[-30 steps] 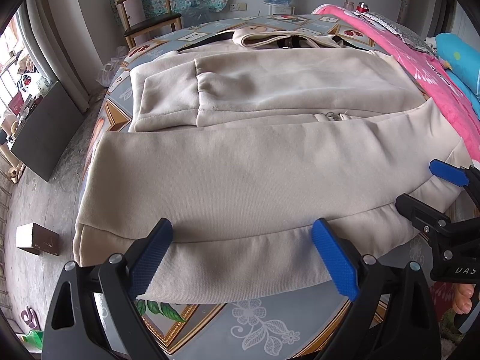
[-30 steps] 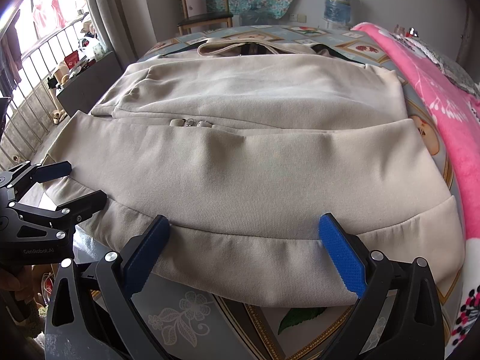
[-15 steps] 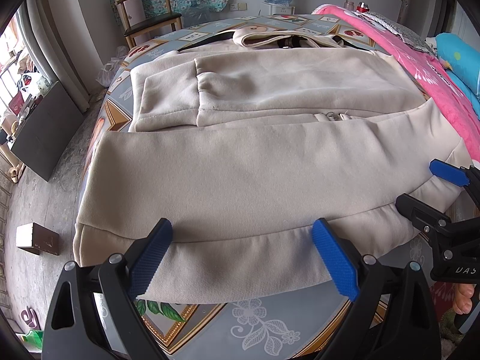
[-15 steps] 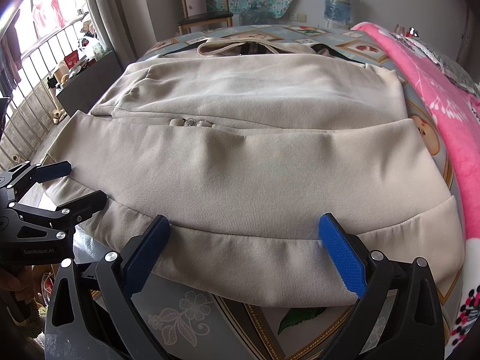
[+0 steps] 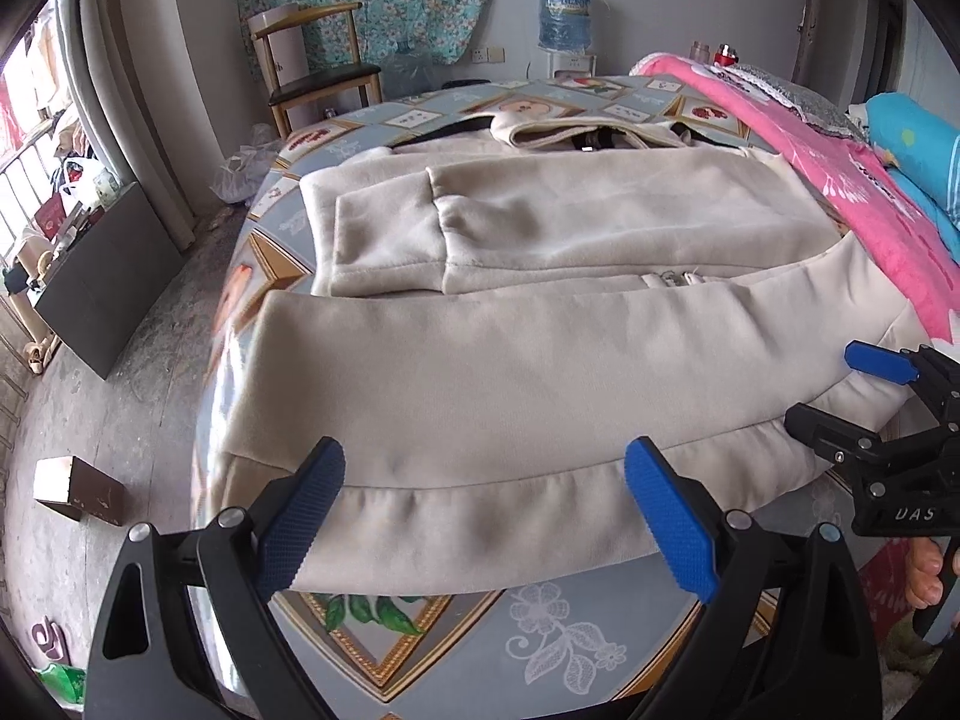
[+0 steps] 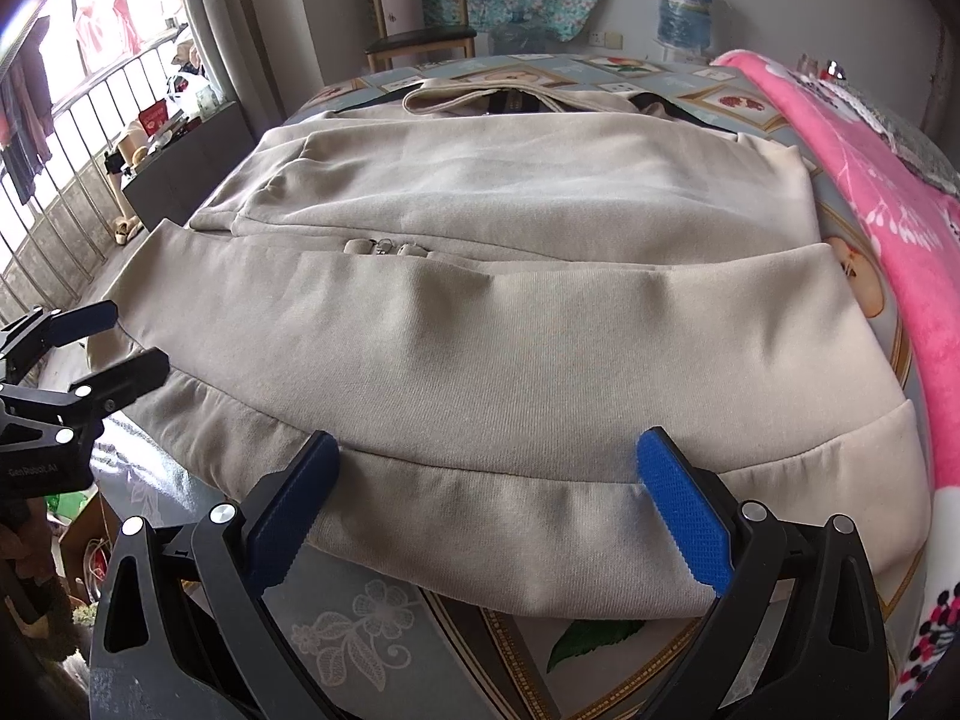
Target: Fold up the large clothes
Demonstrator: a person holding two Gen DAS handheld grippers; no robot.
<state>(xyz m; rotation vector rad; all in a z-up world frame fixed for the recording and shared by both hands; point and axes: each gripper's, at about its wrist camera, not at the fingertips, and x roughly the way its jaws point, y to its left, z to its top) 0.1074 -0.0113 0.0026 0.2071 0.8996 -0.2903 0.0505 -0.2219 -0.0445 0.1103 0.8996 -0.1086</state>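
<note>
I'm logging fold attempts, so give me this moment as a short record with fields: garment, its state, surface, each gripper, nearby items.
garment: beige zip-up sweatshirt
state: spread flat, a sleeve folded across the chest, bottom hem nearest the cameras
surface: patterned tablecloth
left gripper: jaws open, over the hem, holding nothing
right gripper: jaws open, over the hem, holding nothing
nearby: pink blanket along the garment's right side; wooden chair beyond the table

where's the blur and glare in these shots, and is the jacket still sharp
Left wrist view: motion smear along the bed's left edge, while the beige jacket mid-frame stays fairly sharp. Right wrist view: blown-out daylight at the window upper left, jacket weave crisp. Both views: fisheye bowing and dark corners.
</note>
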